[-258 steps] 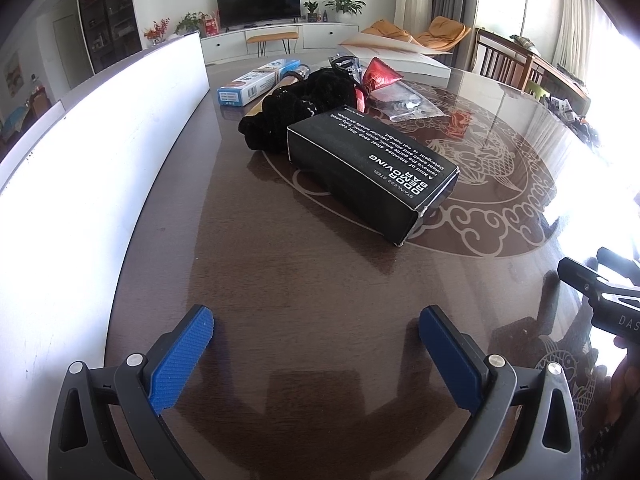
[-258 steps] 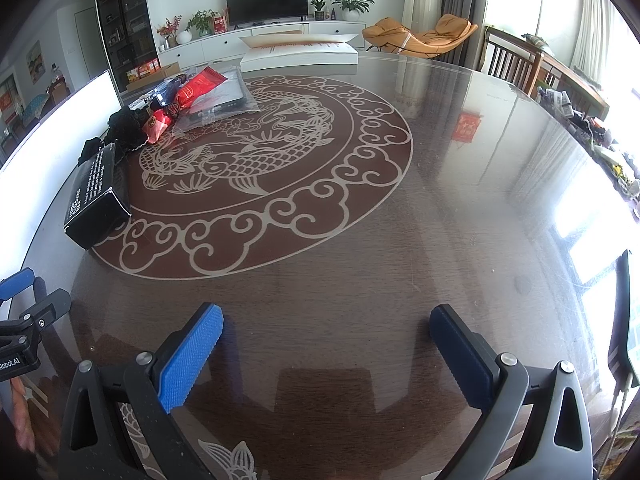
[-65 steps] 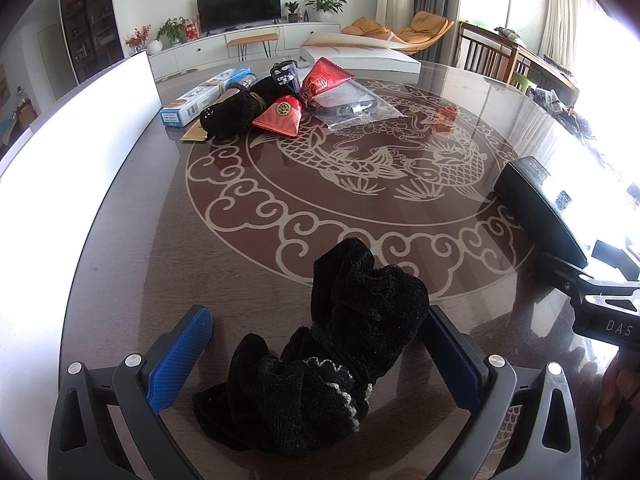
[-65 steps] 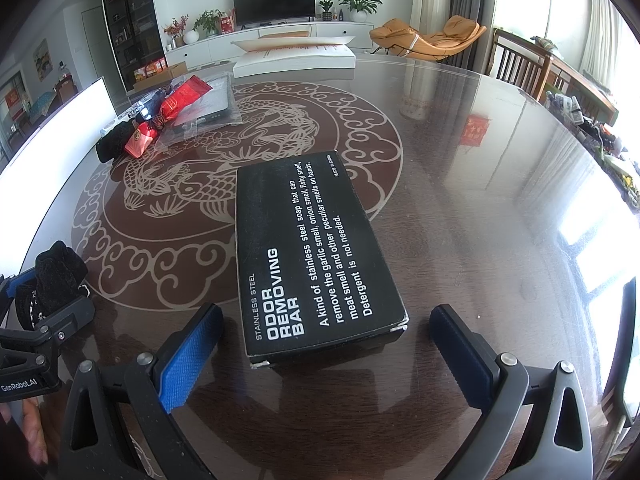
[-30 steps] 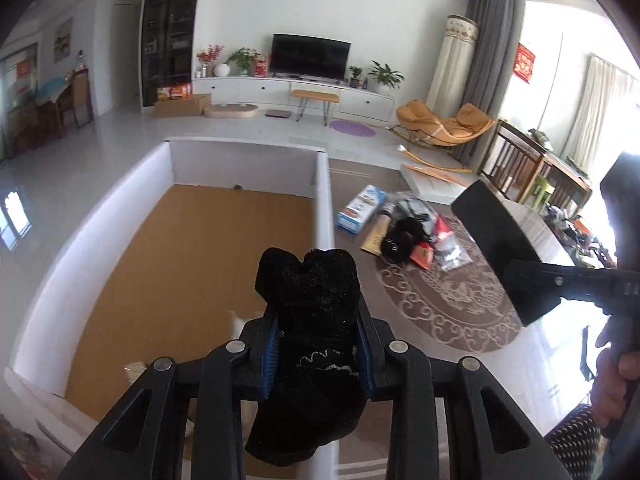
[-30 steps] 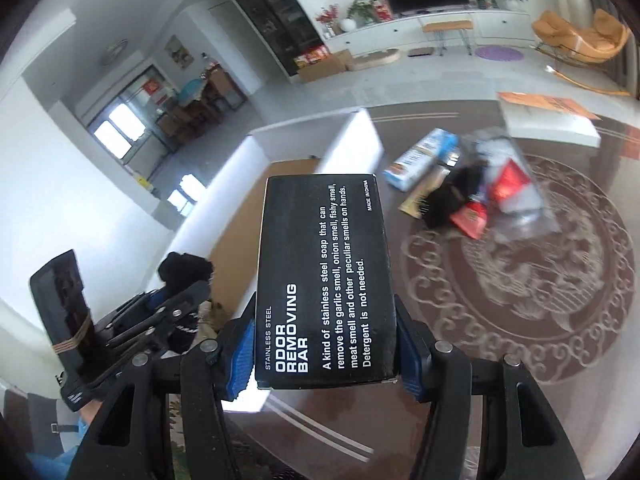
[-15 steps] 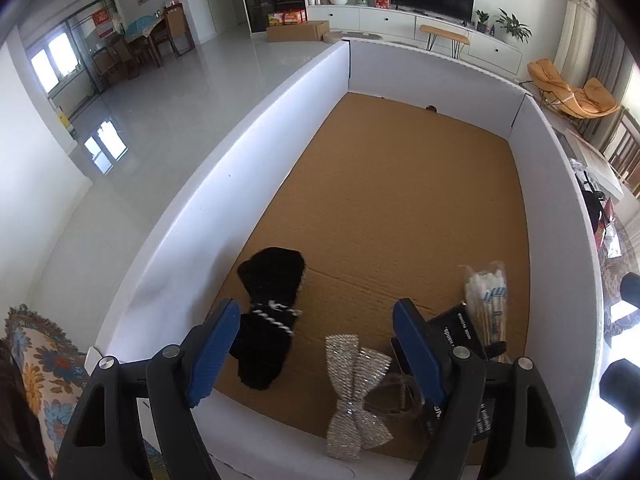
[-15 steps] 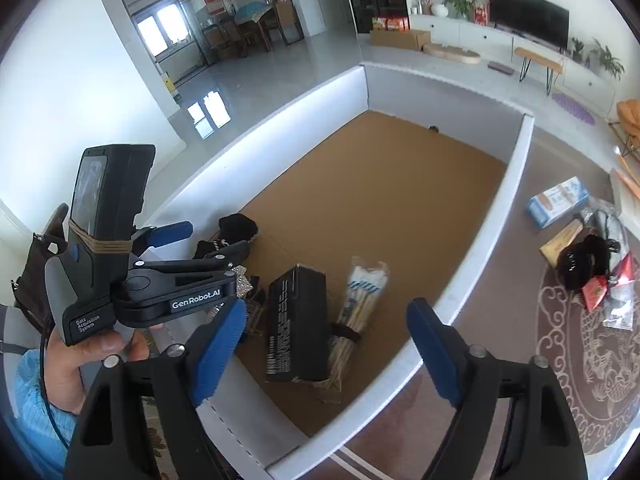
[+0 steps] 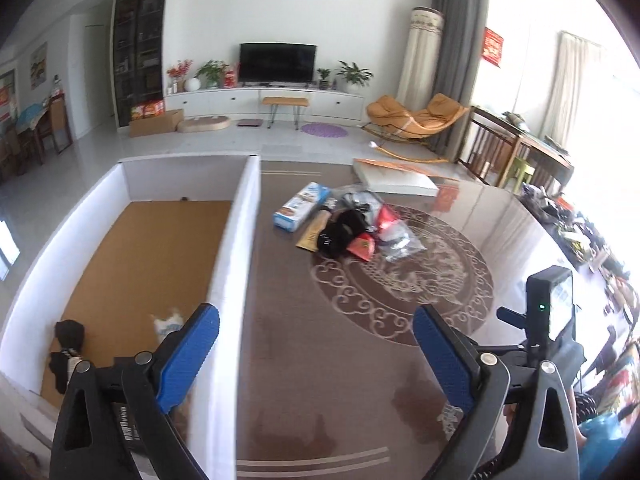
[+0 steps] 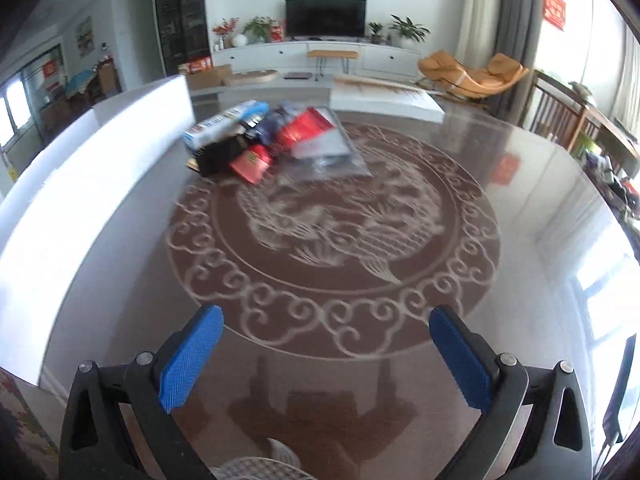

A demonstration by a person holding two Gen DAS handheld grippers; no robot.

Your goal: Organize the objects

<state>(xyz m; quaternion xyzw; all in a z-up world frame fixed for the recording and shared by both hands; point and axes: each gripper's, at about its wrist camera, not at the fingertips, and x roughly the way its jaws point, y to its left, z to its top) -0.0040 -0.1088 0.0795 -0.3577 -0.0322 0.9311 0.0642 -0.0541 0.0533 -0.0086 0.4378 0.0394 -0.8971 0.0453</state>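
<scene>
My left gripper and right gripper gape wide, empty. White-walled cardboard box borders bare brown patterned table; blue-white carton lettering appears unreadable.

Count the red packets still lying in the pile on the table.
2: a small red packet at the pile's front beside the black cloth, and a larger red packet behind it. Others may be hidden underneath.

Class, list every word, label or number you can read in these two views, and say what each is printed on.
Nothing reads clearly.
blue-and-white box on the table: print too small.
red wall sign: characters blurred.
red pouch: gold emblem, illegible.
black box at the lower left: white letters, mostly hidden.
</scene>
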